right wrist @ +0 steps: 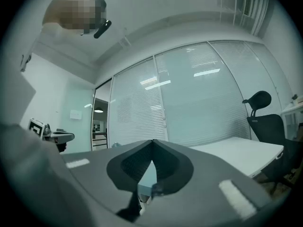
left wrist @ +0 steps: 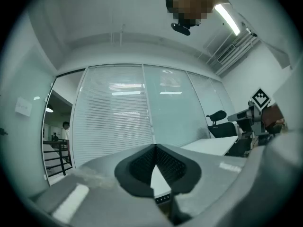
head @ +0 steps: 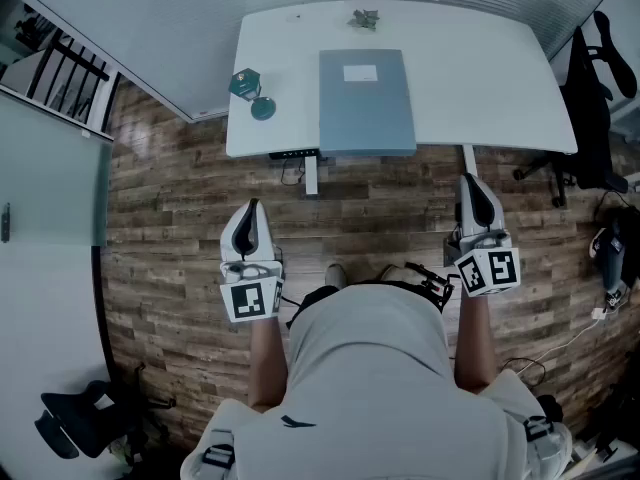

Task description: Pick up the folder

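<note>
Head view, folder (head: 366, 103) flat on desk (head: 480, 68), well beyond left gripper (head: 252, 208), right gripper (head: 470, 183)

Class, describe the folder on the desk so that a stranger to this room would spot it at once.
Find the wide white desk on the wood-plank floor. At its middle, reaching the near edge, lies a flat grey-blue rectangular folder. It is the largest thing there and alone bears a white label, unlike the small teal items to its left.
</note>
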`<state>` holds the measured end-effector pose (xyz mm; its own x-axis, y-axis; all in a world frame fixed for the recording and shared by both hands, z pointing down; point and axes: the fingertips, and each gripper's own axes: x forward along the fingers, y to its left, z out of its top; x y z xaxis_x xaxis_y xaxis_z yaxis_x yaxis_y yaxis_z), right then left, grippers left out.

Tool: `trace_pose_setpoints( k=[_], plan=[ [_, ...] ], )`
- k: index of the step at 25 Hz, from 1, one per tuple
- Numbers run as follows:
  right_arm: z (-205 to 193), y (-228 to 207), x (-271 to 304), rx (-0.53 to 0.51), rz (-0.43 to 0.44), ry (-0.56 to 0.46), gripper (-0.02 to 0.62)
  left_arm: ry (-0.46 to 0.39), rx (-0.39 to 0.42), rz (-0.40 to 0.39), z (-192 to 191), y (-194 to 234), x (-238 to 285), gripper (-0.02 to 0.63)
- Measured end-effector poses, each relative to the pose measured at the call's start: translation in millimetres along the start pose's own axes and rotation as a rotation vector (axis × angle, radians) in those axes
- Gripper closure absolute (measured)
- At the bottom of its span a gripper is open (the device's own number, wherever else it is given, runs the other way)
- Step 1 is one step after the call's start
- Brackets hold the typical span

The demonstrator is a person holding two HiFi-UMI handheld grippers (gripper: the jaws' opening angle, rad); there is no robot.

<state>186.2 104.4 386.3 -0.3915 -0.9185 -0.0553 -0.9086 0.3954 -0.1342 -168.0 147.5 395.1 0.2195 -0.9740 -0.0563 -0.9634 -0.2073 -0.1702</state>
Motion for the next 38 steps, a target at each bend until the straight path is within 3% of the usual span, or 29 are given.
trace_pose_setpoints(
  k=[15, 31, 38],
  plan=[
    [-3, 2, -3, 0.086, 0.01, -0.013, 0.595, -0.001, -0.031, -0.007, -6, -1, -6, 0.604],
    [-12, 22, 7, 0.083, -0.057, 0.02, 0.595, -0.012, -0.087, -0.057, -20, 29, 2, 0.604],
    [-11, 45, 23, 0.053, -0.071, 0.021, 0.595, -0.029, -0.116, -0.124, -24, 43, 17, 0.604]
  ],
)
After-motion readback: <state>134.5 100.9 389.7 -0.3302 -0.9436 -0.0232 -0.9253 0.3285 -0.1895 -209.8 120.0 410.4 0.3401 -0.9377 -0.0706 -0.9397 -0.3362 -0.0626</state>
